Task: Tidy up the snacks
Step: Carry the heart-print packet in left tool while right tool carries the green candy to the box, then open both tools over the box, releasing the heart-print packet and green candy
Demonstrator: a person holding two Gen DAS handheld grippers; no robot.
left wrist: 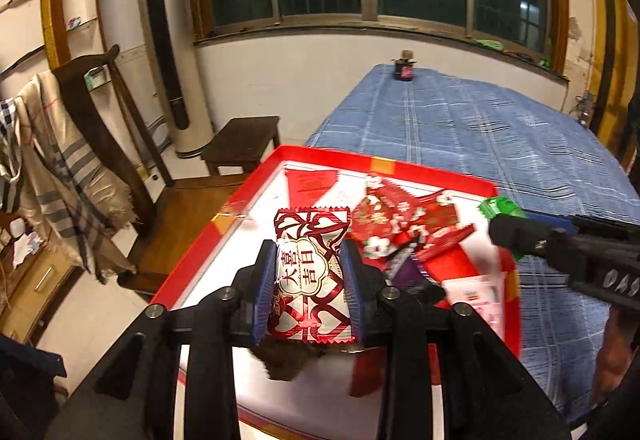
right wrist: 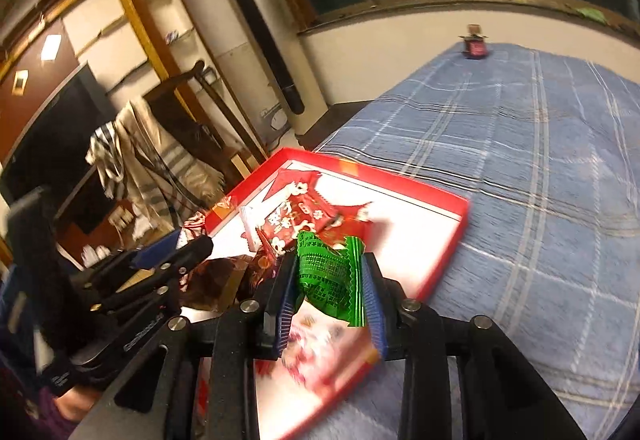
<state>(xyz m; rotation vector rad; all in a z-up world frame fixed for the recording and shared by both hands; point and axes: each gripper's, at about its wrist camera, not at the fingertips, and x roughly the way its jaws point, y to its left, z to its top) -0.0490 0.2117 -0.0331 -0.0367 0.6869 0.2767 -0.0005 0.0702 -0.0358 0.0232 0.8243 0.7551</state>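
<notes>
The red-rimmed tray (left wrist: 420, 165) is sitting at the near left corner of the blue plaid bedspread (left wrist: 500, 127), its left rim hanging close to the bed edge above a wooden chair (left wrist: 120, 143), while open cloth is stretching away to its right and beyond. The left gripper (left wrist: 308, 276) is clamping a red-and-white candy packet (left wrist: 310, 272) over the tray, and the right gripper (right wrist: 332, 292) is pinching a green snack packet (right wrist: 330, 276) above the tray's right part. Red snack wrappers (left wrist: 400, 224) are crowding the tray's middle between the two tools, and a small dark jar (left wrist: 404, 67) is standing well apart at the far bed edge.
</notes>
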